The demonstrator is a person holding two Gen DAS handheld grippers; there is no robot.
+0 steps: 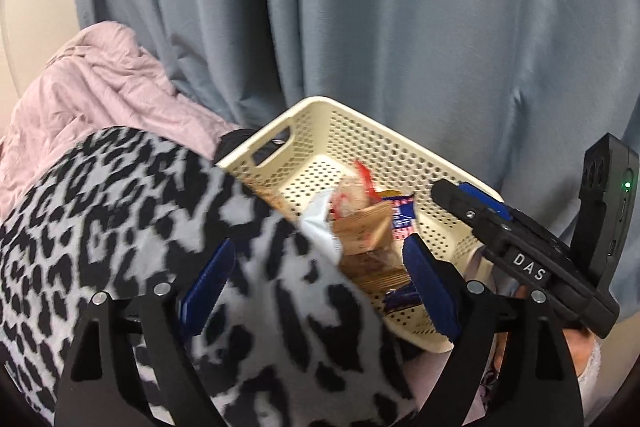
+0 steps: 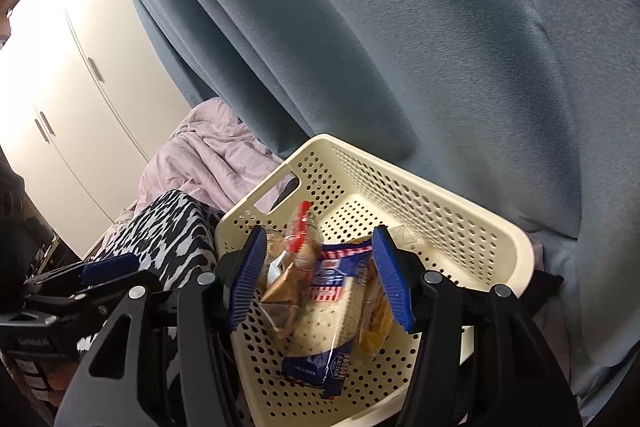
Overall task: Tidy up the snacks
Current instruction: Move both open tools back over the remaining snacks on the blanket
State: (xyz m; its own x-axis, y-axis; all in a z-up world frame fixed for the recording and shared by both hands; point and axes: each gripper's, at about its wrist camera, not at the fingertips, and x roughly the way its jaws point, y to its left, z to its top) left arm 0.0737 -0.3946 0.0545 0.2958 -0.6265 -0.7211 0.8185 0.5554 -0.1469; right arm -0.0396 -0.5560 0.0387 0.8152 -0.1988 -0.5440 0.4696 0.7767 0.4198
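Your left gripper gapes empty, the right gripper straddles crinkly, light, crushable snack packets; pinch sealed edges.

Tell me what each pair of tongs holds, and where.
Nothing. Left tongs gape over leopard-print fabric; right tongs hang open above the wrapped snacks in the cream perforated plastic basket.

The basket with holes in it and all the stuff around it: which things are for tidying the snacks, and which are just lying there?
For the job:
- cream perforated basket
- blue cracker packet
- clear bag with red tie
- brown wrapped snack
- left gripper, open
- right gripper

Just lying about:
- leopard-print blanket
- pink quilt
- blue-grey curtain
- cream wardrobe
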